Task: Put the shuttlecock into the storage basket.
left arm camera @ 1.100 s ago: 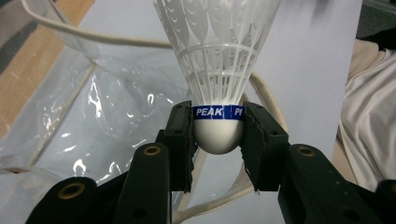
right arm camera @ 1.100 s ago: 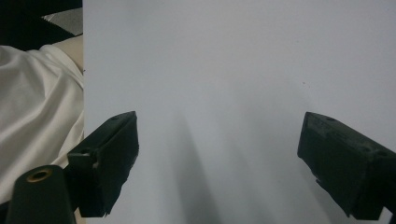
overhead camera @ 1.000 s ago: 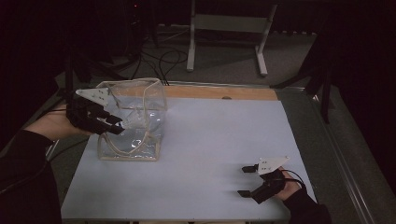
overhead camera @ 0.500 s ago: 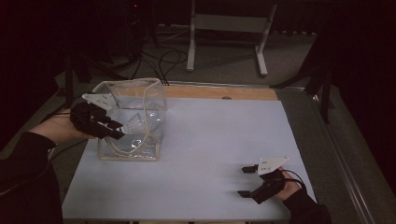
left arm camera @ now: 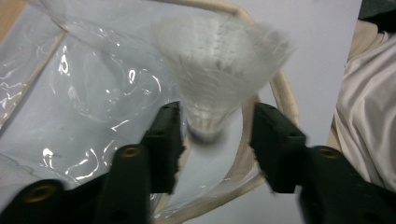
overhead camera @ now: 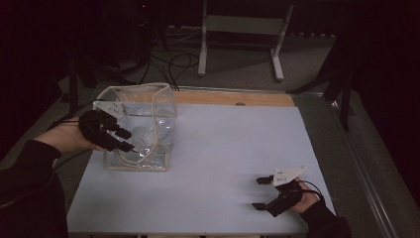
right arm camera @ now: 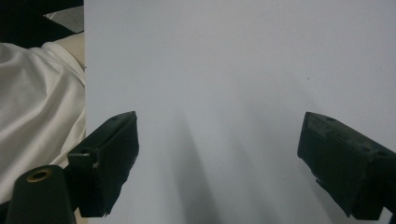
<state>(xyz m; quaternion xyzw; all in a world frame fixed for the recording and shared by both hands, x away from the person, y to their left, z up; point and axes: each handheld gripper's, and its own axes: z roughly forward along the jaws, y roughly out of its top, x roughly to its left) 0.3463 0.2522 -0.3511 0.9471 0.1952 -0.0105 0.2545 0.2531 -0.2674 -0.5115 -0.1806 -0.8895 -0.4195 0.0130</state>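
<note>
Between the left claw's (left arm camera: 215, 140) parted jaws, a shuttlecock (left arm camera: 219, 65) drops free into the clear bag (overhead camera: 141, 124) at the bench's (overhead camera: 223, 148) left; jaws have just been opening. Release step, I judge; next, withdraw clear. Right claw (overhead camera: 260, 193) rests wide open, empty.

The high view looks forward and down from well above the table (overhead camera: 223, 163), while each gripper view rides close behind its own jaws, the left gripper (left arm camera: 215, 135) facing into the clear bag (left arm camera: 84, 93) also seen from above, the right gripper (right arm camera: 217, 158) facing bare tabletop
</note>
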